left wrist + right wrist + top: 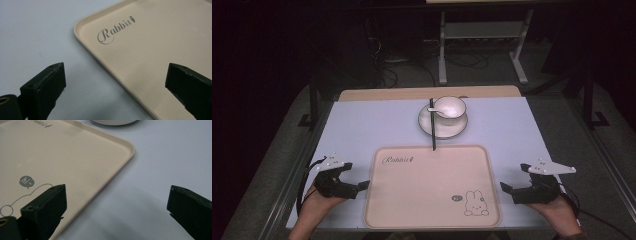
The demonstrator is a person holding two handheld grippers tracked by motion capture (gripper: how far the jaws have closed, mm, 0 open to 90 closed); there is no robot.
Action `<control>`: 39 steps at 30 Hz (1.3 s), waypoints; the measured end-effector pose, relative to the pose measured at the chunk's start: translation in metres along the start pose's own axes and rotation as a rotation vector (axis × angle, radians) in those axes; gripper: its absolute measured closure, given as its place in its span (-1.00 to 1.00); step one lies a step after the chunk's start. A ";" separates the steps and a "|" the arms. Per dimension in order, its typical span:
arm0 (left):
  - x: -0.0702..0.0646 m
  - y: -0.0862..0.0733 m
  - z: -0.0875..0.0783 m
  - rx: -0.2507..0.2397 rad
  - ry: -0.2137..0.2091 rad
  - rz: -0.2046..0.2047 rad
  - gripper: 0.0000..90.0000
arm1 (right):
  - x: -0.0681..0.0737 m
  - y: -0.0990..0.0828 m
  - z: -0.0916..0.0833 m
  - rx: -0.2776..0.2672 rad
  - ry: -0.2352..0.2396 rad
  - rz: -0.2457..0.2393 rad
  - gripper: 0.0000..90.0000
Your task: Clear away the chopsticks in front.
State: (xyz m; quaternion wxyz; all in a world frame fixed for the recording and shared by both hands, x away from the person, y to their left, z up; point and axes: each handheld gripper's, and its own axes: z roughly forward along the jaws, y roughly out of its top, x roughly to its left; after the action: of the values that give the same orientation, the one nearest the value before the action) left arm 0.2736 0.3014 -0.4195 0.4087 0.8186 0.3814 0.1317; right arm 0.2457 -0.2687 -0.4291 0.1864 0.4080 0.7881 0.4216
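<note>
A beige tray (412,205) printed with "Rabbit" and a rabbit drawing lies at the near middle of the table. Behind it a white bowl (451,107) with a white spoon (435,110) in it stands on a white plate (428,125). Black chopsticks (432,127) rest across the plate's left side and reach the tray's far rim. My left gripper (363,185) sits at the tray's left edge, open, its jaws straddling the tray rim (100,61) with nothing between them. At the tray's right edge my right gripper (507,189) is open too, over the tray's right rim (110,177).
The table top (362,125) is pale blue with a wooden strip along its far edge. Beyond it stand a metal frame (482,35) and cables on a dark floor. Bare table lies to the left and right of the plate.
</note>
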 end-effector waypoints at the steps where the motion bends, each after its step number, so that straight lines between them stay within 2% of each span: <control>1: 0.000 0.000 0.000 0.000 0.000 0.000 -0.95 | 0.000 0.000 0.000 0.000 0.000 0.000 -0.96; 5: 0.002 0.005 0.004 -0.001 0.002 0.000 -0.95 | -0.001 0.000 0.001 -0.003 0.013 0.001 -0.96; 8: 0.002 0.011 0.009 -0.002 -0.017 -0.018 -0.95 | -0.001 0.001 0.002 -0.001 0.017 0.003 -0.96; 27: -0.005 0.051 0.042 0.009 -0.035 0.027 -0.94 | -0.002 0.002 0.004 -0.012 0.018 -0.005 -0.96; 39: -0.005 0.070 0.060 0.000 -0.048 0.028 -0.92 | -0.003 0.005 0.005 -0.018 0.018 -0.007 -0.96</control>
State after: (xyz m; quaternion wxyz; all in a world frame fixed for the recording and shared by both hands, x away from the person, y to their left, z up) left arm 0.3378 0.2372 -0.4026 0.4162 0.8266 0.3601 0.1175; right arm 0.2531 -0.2666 -0.4286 0.1845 0.3997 0.7875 0.4314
